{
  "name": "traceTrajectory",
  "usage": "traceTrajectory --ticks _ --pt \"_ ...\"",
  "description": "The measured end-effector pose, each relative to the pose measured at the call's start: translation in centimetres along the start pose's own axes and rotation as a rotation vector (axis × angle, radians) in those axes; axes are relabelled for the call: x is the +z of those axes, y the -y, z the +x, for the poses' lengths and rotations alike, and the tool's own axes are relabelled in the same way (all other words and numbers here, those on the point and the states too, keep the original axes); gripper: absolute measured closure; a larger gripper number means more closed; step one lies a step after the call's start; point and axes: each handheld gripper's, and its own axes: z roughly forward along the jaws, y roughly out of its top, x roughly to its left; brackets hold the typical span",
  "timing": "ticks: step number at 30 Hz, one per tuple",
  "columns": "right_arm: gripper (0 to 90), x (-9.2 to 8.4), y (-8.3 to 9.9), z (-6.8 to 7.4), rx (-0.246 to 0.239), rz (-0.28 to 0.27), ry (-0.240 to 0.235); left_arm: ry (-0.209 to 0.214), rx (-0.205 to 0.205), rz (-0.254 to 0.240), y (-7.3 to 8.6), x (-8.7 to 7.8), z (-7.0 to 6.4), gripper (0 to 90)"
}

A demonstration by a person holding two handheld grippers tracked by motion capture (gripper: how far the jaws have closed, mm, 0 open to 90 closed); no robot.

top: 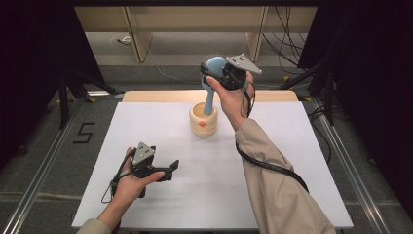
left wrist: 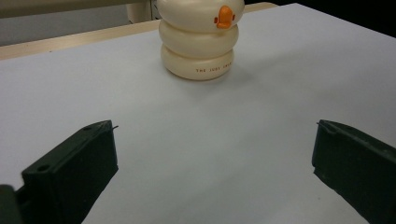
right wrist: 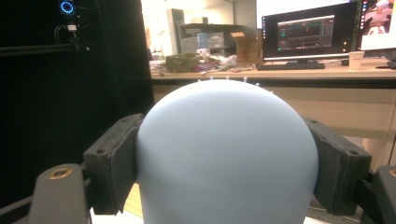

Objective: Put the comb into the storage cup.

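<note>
Right hand-held gripper (top: 220,74) is clamping a blue brush (right wrist: 227,154) head above the cream duck-billed holder (left wrist: 198,39), lettered "THE JUST"; left hand-held gripper (left wrist: 212,172) is resting wide open, empty, nearby.

A: Item one, the rounded plastic hairbrush (top: 213,73)?
B: Pale blue head and handle; white bristle tips along the top edge.

A: Item two, the ringed ceramic holder (left wrist: 198,44)?
B: Cream, three stacked rings; an orange beak (left wrist: 225,16) with small red-orange marks beside it; a line of small dark lettering on the lowest ring.

A: The flat table top (top: 204,195)?
B: Plain white, with a light wood strip at the far edge.

A: The two grippers?
B: Left gripper (top: 168,168) black, grey plate on top. Right gripper (top: 214,78) black, grey plate, black cable.

A: The sleeve (top: 277,195)?
B: Beige, unpatterned.
</note>
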Motion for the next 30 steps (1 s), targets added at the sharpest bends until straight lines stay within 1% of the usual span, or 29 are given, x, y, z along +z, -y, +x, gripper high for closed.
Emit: traceTrajectory --ticks 15,30 --pt "21.6 0.45 0.75 0.1 -0.008 -0.004 -0.004 0.0 -0.002 0.0 0.04 0.02 0.01 0.0" --pt "21.6 0.73 0.98 -0.12 -0.017 -0.007 0.0 0.002 -0.002 0.002 0.06 0.06 -0.02 0.0"
